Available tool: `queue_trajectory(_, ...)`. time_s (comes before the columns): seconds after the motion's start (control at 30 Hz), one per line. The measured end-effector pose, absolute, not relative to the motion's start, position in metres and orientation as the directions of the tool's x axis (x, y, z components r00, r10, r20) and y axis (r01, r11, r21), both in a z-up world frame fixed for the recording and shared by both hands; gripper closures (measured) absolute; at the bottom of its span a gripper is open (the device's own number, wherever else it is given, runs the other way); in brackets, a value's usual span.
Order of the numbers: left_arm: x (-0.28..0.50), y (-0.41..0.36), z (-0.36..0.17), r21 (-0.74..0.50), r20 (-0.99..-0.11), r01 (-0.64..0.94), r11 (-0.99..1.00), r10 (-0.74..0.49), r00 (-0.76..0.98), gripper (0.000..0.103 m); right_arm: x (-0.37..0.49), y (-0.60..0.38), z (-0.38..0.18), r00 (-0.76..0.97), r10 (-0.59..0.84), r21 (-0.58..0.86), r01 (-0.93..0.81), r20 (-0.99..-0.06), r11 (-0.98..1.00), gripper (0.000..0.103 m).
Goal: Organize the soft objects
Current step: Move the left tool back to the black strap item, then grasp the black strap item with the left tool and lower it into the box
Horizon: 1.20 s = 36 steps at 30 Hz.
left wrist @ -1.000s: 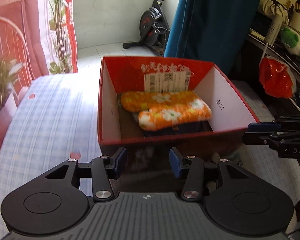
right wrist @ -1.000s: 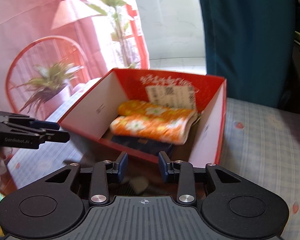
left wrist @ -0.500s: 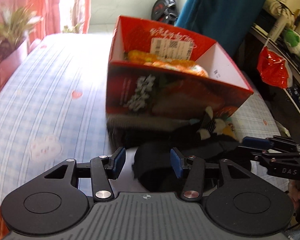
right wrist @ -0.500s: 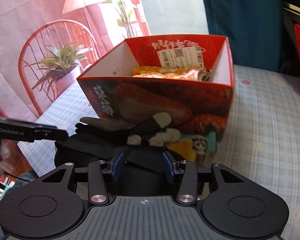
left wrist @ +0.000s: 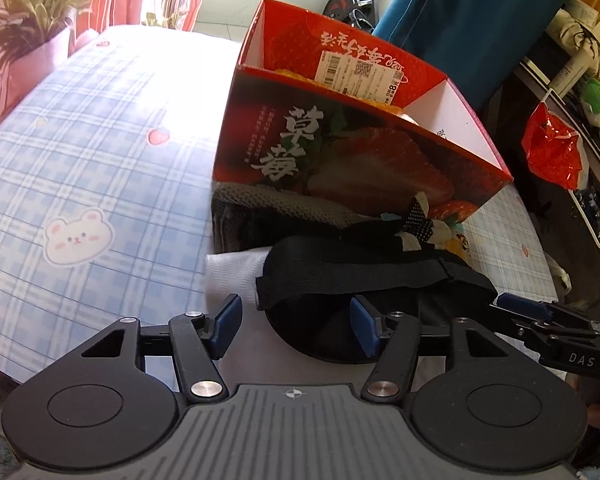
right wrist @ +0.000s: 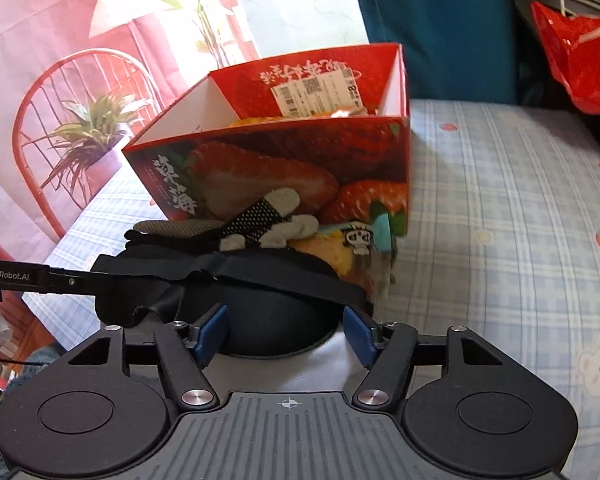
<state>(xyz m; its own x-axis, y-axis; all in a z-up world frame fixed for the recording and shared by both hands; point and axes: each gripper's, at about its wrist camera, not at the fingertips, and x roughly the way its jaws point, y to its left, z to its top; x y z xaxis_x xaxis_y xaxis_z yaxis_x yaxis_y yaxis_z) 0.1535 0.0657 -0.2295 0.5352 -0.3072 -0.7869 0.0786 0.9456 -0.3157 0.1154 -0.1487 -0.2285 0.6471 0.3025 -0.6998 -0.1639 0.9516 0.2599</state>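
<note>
Red cardboard strawberry box (right wrist: 284,168) standing on the blue-checked bedsheet (left wrist: 80,152), already holding orange floral cloth (right wrist: 256,121) rolled up inside, so part of the sorting judged done. Still outside, heaped against the box's near wall: a black padded eye mask (left wrist: 364,276) with its strap on top, white cloth (left wrist: 232,268) under it, grey knit fabric (left wrist: 268,204), a dotted black-and-grey glove (right wrist: 264,220) and a yellow cartoon-print piece (right wrist: 340,252). Left gripper (left wrist: 294,322) spread wide and empty, low over the near edge of the mask; right gripper (right wrist: 286,334) likewise parted, holding nothing, straddling the mask's rounded front from the other side. Probably about to lift the mask next. In the way: the tall box wall between heap and opening, plus the loose strap apt to snag the glove beside it. Around: a potted plant (right wrist: 88,136), red wire chair (right wrist: 76,80), teal curtain (left wrist: 480,20), red plastic bag (left wrist: 552,148).
</note>
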Motion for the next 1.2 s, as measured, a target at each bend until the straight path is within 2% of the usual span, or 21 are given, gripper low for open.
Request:
queue_trajectory(0.47, 0.157, 0.062, -0.243, -0.401, -0.764, 0.085, 0.912, -0.384, 0.518, 0.036, 0.128, -0.152, -0.244, 0.62, 0.342, 0.343, -0.123, -0.706, 0.931, 0.026)
queue_trajectory(0.8, 0.159, 0.058, -0.246, -0.404, -0.759, 0.099, 0.909, -0.394, 0.519, 0.037, 0.134, -0.151, -0.248, 0.626, 0.358, 0.382, -0.102, -0.693, 0.919, 0.026)
queue_trajectory(0.9, 0.158, 0.057, -0.245, -0.399, -0.755, 0.103, 0.911, -0.39, 0.526, 0.039, 0.133, -0.149, -0.244, 0.635, 0.358, 0.374, -0.115, -0.684, 0.92, 0.031)
queue_trajectory(1.1, 0.155, 0.054, -0.237, -0.357, -0.741, 0.141, 0.923, -0.372, 0.559, 0.054, 0.127, -0.146, -0.227, 0.699, 0.3, 0.285, -0.141, -0.649, 0.948, 0.045)
queue_trajectory(1.2, 0.153, 0.051, -0.233, -0.329, -0.735, 0.161, 0.93, -0.36, 0.574, 0.062, 0.127, -0.149, -0.219, 0.727, 0.309, 0.3, -0.148, -0.614, 0.942, 0.056)
